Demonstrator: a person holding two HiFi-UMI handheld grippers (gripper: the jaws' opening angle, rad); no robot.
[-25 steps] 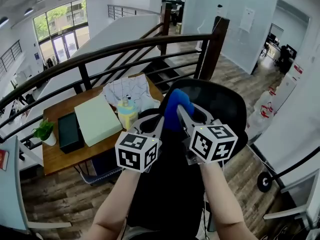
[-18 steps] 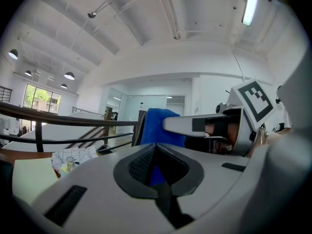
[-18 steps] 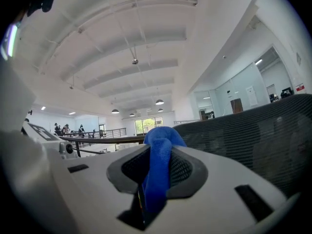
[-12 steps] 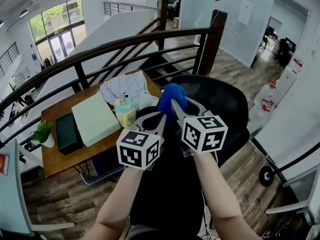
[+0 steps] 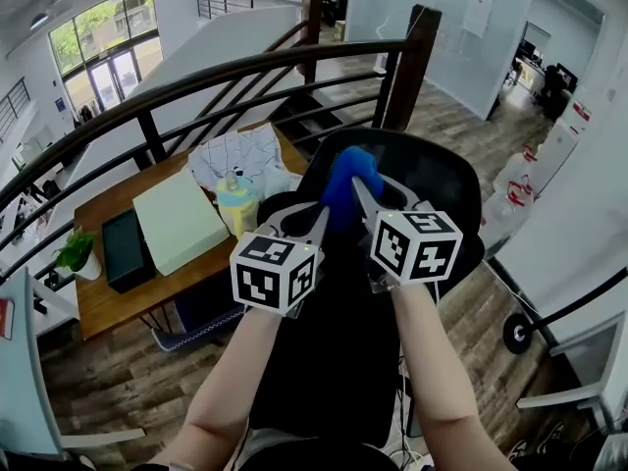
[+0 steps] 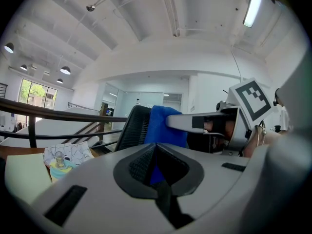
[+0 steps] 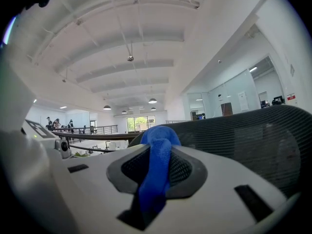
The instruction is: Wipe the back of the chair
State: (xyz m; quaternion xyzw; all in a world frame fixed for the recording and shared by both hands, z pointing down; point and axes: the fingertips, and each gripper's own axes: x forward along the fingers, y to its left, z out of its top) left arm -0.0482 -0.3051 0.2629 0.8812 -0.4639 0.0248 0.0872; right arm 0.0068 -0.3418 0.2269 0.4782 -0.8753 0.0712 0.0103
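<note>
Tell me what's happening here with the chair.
A person is working on a black mesh chair with two hand-held grippers. The right gripper is shut on a blue cloth, holding it at the top edge of the chair back. The left gripper sits beside it, jaws together with nothing gripped.

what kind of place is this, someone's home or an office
Probably an office, beside a stairwell: a mesh chair, a dark railing with stairs behind it, and a desk beyond.
</note>
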